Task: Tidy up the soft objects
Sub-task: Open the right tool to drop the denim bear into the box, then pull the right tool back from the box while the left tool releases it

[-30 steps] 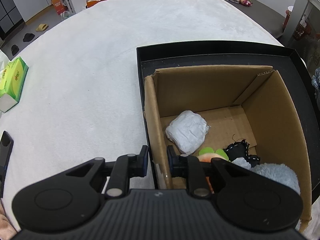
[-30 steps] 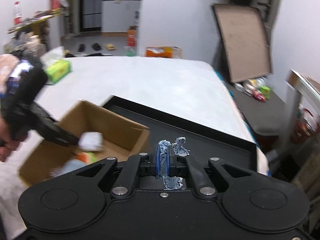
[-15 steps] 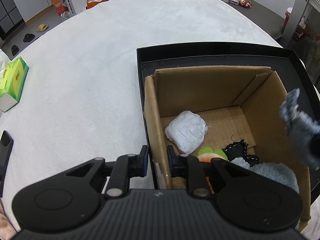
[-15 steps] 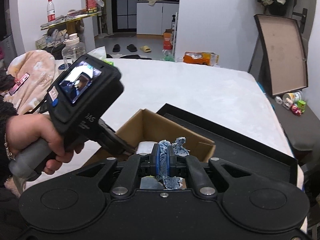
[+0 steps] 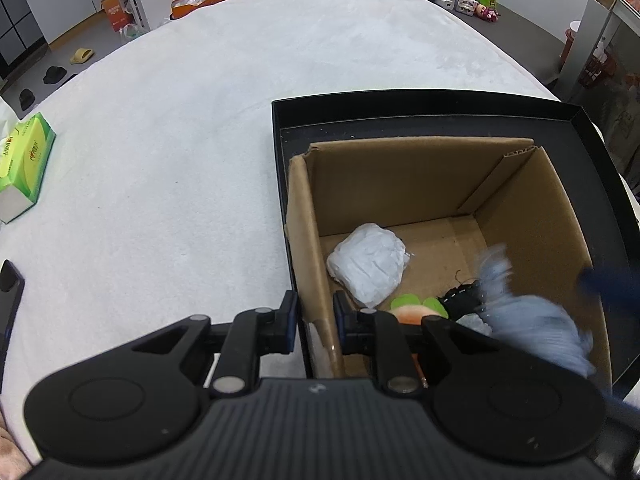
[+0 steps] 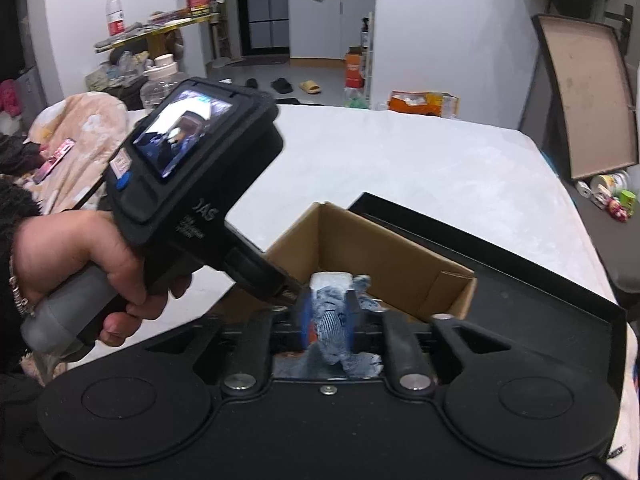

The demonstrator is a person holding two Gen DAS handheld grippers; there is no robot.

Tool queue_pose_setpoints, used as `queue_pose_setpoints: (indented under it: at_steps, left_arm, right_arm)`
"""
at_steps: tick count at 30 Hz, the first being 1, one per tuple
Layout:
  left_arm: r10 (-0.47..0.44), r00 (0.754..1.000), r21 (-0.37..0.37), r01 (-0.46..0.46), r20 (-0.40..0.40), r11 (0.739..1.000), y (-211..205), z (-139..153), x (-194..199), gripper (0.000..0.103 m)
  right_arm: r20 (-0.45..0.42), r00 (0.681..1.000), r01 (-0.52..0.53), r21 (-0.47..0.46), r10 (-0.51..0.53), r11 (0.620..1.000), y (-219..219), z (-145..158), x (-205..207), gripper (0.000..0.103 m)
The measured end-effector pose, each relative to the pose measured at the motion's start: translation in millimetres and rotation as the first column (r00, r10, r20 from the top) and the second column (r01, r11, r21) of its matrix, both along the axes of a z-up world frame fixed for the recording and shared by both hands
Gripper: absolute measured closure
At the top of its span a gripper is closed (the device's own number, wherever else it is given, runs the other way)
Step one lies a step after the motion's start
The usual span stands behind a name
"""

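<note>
The right hand-held gripper (image 6: 329, 326) pinches a limp blue-grey knitted cloth (image 6: 334, 330) over the brown cardboard box (image 5: 400, 184); light and floppy, best held mid-bunch. The left hand-held gripper (image 5: 314, 322) clamps the box's near-left wall.

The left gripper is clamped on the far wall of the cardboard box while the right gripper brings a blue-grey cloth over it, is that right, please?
Not quite: the left gripper straddles the near wall of the cardboard box, the one closest to it, as the left wrist view shows. The rest holds: the right gripper carries the blue-grey cloth over the box.
</note>
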State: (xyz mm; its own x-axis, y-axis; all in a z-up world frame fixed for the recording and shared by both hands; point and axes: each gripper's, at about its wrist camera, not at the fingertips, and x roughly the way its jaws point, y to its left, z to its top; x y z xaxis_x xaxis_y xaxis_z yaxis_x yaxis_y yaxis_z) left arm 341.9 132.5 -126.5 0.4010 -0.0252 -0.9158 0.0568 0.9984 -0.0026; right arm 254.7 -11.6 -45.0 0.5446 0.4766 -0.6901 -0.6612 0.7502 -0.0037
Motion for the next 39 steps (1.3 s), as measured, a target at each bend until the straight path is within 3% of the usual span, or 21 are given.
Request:
queue_pose_setpoints:
  at_steps: [1, 3, 6, 12, 22, 30, 39]
  left_arm:
    - [0.002, 1.000, -0.005, -0.002, -0.001, 1.000, 1, 0, 0, 0.086]
    - [0.001, 1.000, -0.004, -0.001, -0.002, 1.000, 1, -1, 0, 0.086]
    - [-0.002, 1.000, 0.001, 0.002, 0.000, 1.000, 0, 0, 0, 0.086]
    - [-0.005, 1.000, 0.005, 0.005, -0.003, 1.000, -1, -1, 0, 0.086]
    - [-0.005, 1.000, 0.009, 0.005, -0.002, 1.000, -1, -2, 1, 0.086]
    - [-0.003, 1.000, 0.005, 0.003, 0.008, 1.000, 0, -2, -2, 0.085]
    - [-0.021, 0.999, 0.018, 0.020, 0.045, 1.000, -1, 8, -14, 0.075]
  right_arm:
    - [0.023, 0.999, 0.031, -0.013, -0.030, 0.999, 1, -1, -2, 0.043]
    - [0.055, 0.996, 0.078, -0.014, -0.077, 0.997, -3, -2, -3, 0.034]
    - [0.032, 0.995, 0.097, 0.002, -0.097, 0.995, -10, -4, 2, 0.021]
    - [0.053, 0.992, 0.111, 0.003, -0.111, 0.994, -14, -4, 1, 0.007]
    - [0.058, 0.990, 0.128, -0.020, -0.127, 0.992, -29, -5, -3, 0.005]
    - [0.032, 0.991, 0.133, 0.015, -0.134, 0.991, -40, 1, -6, 0.000]
    - [0.045, 0.992, 0.113, 0.029, -0.114, 0.993, -43, 6, -18, 0.000]
